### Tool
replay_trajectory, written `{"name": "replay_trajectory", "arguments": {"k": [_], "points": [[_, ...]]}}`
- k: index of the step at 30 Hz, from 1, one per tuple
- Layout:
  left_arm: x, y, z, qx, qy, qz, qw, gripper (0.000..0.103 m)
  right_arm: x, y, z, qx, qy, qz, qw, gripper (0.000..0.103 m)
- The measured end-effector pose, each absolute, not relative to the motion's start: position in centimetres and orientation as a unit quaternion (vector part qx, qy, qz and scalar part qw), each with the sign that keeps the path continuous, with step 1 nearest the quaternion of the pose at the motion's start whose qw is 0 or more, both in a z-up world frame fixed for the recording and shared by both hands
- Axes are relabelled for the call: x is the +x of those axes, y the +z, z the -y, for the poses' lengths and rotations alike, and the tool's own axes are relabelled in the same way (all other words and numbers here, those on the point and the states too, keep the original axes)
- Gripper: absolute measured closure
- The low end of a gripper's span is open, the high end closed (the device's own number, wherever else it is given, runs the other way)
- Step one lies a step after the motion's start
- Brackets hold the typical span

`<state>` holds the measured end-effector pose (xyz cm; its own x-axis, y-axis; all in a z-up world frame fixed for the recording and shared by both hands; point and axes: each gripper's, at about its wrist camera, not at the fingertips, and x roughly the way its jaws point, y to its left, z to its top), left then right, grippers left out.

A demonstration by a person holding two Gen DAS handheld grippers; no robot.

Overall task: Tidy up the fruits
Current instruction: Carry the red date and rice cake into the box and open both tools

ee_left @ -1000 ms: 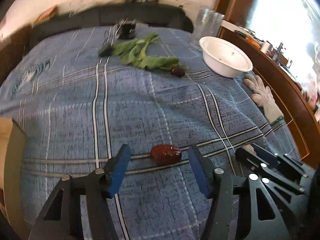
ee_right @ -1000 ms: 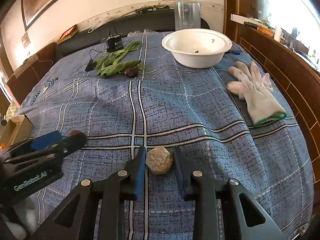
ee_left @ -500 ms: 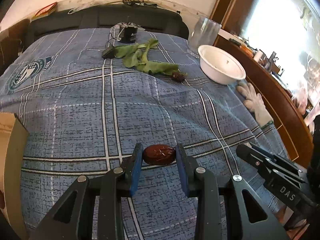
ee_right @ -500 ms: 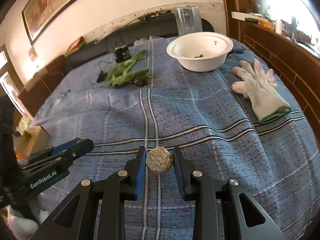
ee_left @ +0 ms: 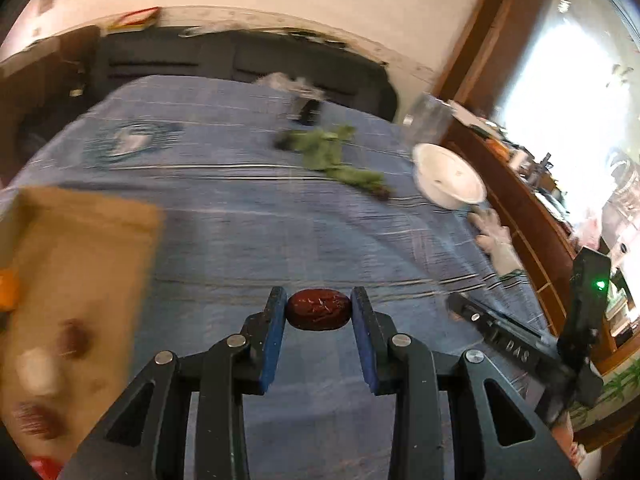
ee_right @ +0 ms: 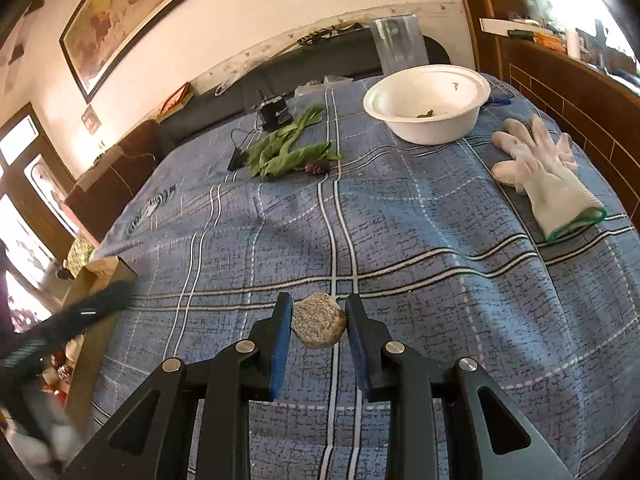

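Observation:
My left gripper (ee_left: 319, 314) is shut on a dark red date (ee_left: 318, 314) and holds it above the blue plaid bedspread (ee_left: 248, 232). A cardboard box (ee_left: 76, 264) with blurred fruits inside lies to its left. My right gripper (ee_right: 319, 322) is shut on a tan grainy round piece (ee_right: 318, 326), held above the bedspread (ee_right: 420, 232). Another dark date (ee_right: 317, 167) lies beside green leaves (ee_right: 280, 150) farther back. The left gripper's body shows blurred at the left edge of the right wrist view (ee_right: 60, 324).
A white bowl (ee_right: 430, 100) stands at the back right, with a clear container (ee_right: 398, 46) behind it. White gloves (ee_right: 544, 176) lie at the right. A black device (ee_right: 274, 114) sits beyond the leaves. The cardboard box (ee_right: 94, 280) is at the bed's left edge. A wooden bed frame (ee_right: 568, 88) runs along the right.
My left gripper closed on the date, lifted it and swung left toward the cardboard box. My right gripper lifted the tan piece and tilted up a little.

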<state>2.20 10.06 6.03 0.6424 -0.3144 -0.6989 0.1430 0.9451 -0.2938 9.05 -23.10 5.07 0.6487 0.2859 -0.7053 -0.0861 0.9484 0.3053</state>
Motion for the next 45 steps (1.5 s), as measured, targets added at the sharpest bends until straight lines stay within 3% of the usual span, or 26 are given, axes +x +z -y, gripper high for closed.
{"name": "replay_trajectory", "arguments": {"k": [6,14,23,32,41,45], "points": [[2.1,6.5,-20.5,-0.107,-0.013,-0.439,0.892,0.071,7.7,6.2,17.3,0.078,0.15,-0.414,0.895,0.074],[4.7,4.4,-28.8,-0.135,0.057,-0.486,0.862,0.071,5.9,8.8,4.6,0.033,0.271,-0.417,0.867,0.073],[6.9,4.2,-27.6,-0.098,0.048,-0.49,0.865,0.071,3.9,6.9,-6.1,-0.048,0.335,-0.428,0.838,0.073],[7.3,3.3,-26.8,-0.092,0.039,-0.489,0.867,0.071,2.9,5.2,-8.4,-0.101,0.338,-0.425,0.834,0.072],[5.4,5.6,-26.6,-0.096,0.029,-0.461,0.882,0.051,1.7,5.7,-8.8,-0.117,0.347,-0.408,0.836,0.071],[3.6,7.6,-26.9,-0.1,0.032,-0.439,0.892,0.046,0.5,6.9,-7.8,-0.11,0.351,-0.395,0.842,0.061]]}}
